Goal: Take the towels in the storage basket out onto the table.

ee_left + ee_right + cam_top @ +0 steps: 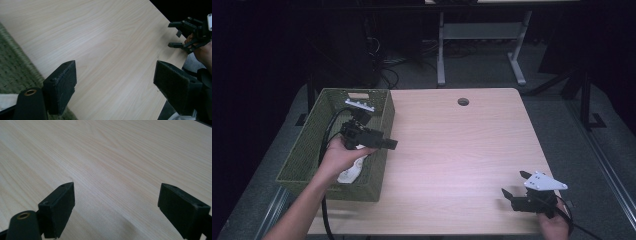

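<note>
My left gripper (pixel 377 132) hangs over the right wall of a green woven basket (pixel 332 187) at the table's left, pointing out across the table. Its jaws stand wide open with nothing between them, as the left gripper view (pixel 115 82) shows, with the basket's weave (pixel 15 67) at the left. A white object (pixel 349 172) lies in the basket under the hand. My right gripper (pixel 516 184), with a grey plate on top, sits near the table's front right corner. It is open and empty over bare wood (pixel 116 205).
The light wooden table (pixel 452 150) has a round cable hole (pixel 463 101) near its far edge. A small white part (pixel 359 104) rests at the basket's far end. The right gripper (pixel 174 35) shows far off in the left gripper view. Desk legs and cables stand beyond the table.
</note>
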Demonstrator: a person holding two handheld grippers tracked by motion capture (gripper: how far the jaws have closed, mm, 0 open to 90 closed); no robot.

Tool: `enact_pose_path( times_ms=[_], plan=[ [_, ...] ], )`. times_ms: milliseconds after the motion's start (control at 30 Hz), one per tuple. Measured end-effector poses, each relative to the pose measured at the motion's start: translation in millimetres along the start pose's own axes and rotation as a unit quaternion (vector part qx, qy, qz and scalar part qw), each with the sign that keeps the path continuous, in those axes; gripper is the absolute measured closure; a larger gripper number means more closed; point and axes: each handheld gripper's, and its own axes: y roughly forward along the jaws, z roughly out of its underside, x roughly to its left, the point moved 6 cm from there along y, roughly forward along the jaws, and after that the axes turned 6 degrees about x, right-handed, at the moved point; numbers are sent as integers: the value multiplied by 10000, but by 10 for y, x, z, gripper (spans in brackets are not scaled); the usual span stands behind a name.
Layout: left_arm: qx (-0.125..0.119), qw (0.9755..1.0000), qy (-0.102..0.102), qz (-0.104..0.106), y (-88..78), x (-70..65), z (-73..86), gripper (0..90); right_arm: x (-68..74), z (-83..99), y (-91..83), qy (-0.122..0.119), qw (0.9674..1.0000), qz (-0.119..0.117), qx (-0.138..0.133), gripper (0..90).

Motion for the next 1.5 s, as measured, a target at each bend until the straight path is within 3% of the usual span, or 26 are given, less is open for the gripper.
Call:
enact_pose_path(
  times_ms=[167, 367, 733, 967, 1167, 1500],
  plan=[
    [-58, 9998, -181, -65, -105, 167, 49, 186, -8, 7, -2, 29, 10000, 9, 7, 137],
    [-73, 9985, -450, -310, -174, 416, 130, 188, -7, 8, -2, 10, 10000, 2, 16, 137],
    [-71, 9938, -909, -641, -273, 795, 317, 202, -11, 8, -4, 16, 10000, 9, 4, 137],
    [32, 9879, -1234, -938, -291, 1058, 450, 204, -11, 8, -6, 19, 10000, 9, 2, 137],
    [208, 9815, -1469, -1212, -269, 1259, 553, 207, -15, 10, -5, 23, 10000, 12, 4, 137],
    [519, 9721, -1796, -1416, -166, 1485, 649, 213, -14, 11, -7, 16, 10000, 5, 4, 137]
  ],
)
